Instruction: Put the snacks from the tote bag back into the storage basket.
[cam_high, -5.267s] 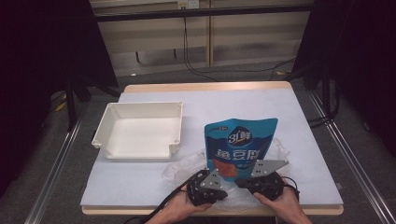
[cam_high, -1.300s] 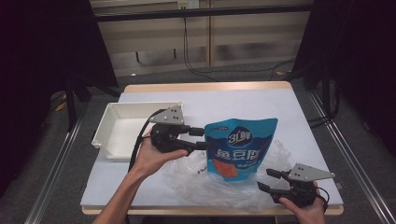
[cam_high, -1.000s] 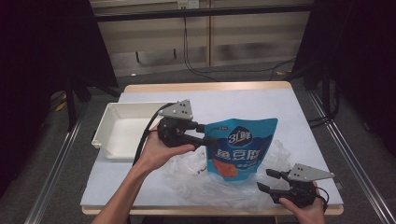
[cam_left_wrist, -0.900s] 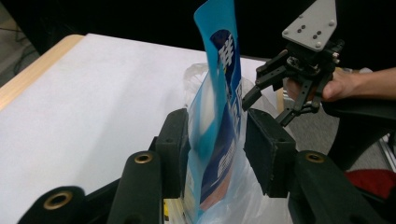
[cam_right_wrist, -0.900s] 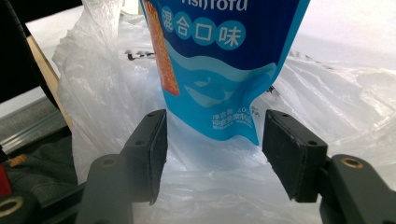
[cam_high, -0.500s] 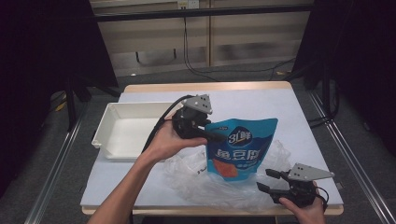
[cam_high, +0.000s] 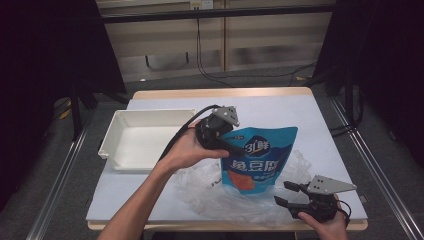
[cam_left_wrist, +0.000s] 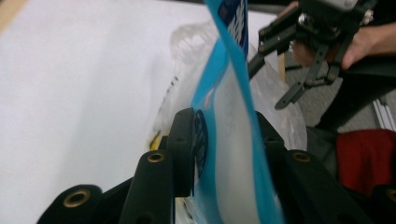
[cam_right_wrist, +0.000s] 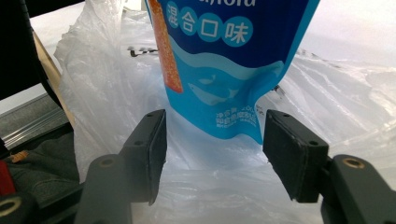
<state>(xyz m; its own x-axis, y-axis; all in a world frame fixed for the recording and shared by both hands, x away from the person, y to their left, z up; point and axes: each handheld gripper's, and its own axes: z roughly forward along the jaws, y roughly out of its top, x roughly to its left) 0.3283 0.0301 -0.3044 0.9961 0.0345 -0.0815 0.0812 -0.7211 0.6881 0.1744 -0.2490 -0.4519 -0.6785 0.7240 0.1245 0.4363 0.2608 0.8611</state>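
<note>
A blue snack pouch stands upright on a crumpled clear plastic bag on the white table. My left gripper reaches in from the left at the pouch's upper left edge. In the left gripper view the pouch sits between the pads of that gripper; its jaws have just been closing and now press on the pouch. My right gripper rests near the front right edge, open. In the right gripper view it faces the pouch's bottom with nothing gripped, above the plastic bag.
An empty white tray lies at the left of the table. Bare white tabletop stretches behind the pouch. Dark floor and metal rails surround the table. The right gripper shows beyond the pouch in the left gripper view.
My left gripper has moved right, from beside the tray to the pouch's upper left edge, and closed on it. The right gripper has stayed put.
</note>
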